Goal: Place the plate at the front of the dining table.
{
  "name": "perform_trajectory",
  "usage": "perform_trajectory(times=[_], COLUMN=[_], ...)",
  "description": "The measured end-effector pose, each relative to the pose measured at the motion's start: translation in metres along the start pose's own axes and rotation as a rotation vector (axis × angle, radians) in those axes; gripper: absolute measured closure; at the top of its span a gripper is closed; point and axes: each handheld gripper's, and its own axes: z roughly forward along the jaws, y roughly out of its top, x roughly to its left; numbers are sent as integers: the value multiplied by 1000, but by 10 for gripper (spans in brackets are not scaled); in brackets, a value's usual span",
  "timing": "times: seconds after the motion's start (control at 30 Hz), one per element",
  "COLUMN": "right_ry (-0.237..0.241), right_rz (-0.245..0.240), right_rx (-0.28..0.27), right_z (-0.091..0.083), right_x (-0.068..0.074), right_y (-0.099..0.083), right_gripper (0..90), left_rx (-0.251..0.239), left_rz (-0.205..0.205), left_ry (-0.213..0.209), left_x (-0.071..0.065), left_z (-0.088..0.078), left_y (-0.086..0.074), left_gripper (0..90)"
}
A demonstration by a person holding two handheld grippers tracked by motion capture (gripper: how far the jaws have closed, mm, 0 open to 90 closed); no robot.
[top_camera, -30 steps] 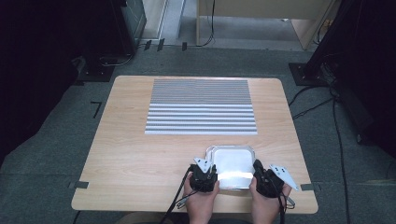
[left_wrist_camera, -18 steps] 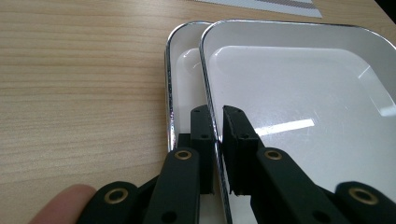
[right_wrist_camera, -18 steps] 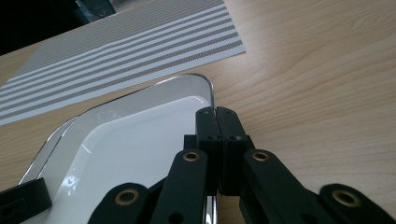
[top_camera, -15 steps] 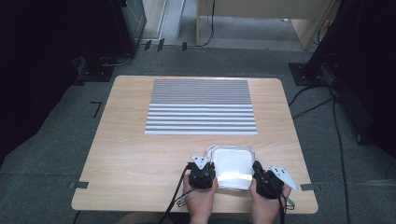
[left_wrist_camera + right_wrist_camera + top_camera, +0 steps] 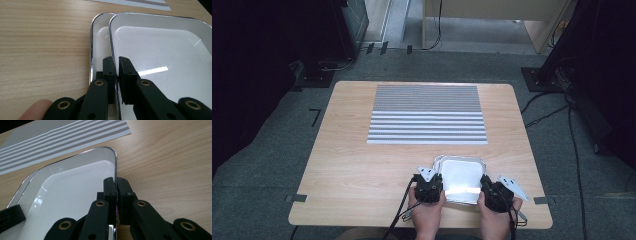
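In the high view, two shallow white trays with bright metal rims sit stacked between the two grippers at the near edge of the table (image 5: 362, 165); the upper tray (image 5: 460, 176) lies slightly offset over the lower tray (image 5: 438, 161), whose rim shows just beyond the left gripper, and both are empty. A grey-and-white striped mat (image 5: 427, 114) lies flat on the light wood well beyond the grippers, toward the far edge. Grey carpet, black cables and dark equipment surround the table. The left gripper (image 5: 429, 186) is at the left rim of the stack and the right gripper (image 5: 495, 192) at its right rim, each held in a hand. In the left gripper view, the left gripper (image 5: 117, 67) has one jaw outside and one inside the upper tray (image 5: 160, 52), and the jaws are clamped on its rim; the lower tray (image 5: 100, 37) protrudes just left of it, and a fingertip (image 5: 35, 110) shows at the bottom left. In the right gripper view, the right gripper (image 5: 116, 190) is likewise clamped on the right rim of the upper tray (image 5: 75, 185), with bare wood to its right and the striped mat (image 5: 62, 135) beyond.
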Motion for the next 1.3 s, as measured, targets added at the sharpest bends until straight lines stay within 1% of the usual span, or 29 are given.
perform_trajectory(times=[0.1,0.27,0.4,0.43,0.57,0.63,0.67,0.73,0.87,1.0,1.17,1.3], right_ry=[-17,-16,-1,0,9,15,25,37,46,55,67,80], right_rz=[-2,19,37,33,21,27,35,36,16,-5,-35,-58], right_rx=[-14,-23,-24,-28,-40,-37,-30,-28,-35,-35,-44,-51], right_z=[1,0,-1,-1,-4,-5,-4,-4,-2,4,9,15], right_x=[1,1,0,0,5,7,8,11,22,34,51,65], right_y=[0,0,2,2,6,8,10,12,16,19,27,35], right_gripper=[893,898,899,899,899,899,900,899,900,900,900,900], left_rx=[-4,-16,-35,-40,-57,-65,-72,-81,-92,-102,-127,-144], left_rz=[-2,-5,-13,-13,-10,-11,-15,-15,-34,-54,-74,-70], left_ry=[-7,-14,-24,-24,-25,-30,-32,-26,-21,-18,-11,2], left_x=[0,0,0,1,2,6,7,9,18,29,42,52], left_z=[0,-4,-8,-9,-14,-18,-19,-22,-26,-28,-33,-36], left_y=[0,2,4,4,6,9,10,13,18,22,30,40], left_gripper=[854,861,866,866,865,865,866,867,868,868,867,865])
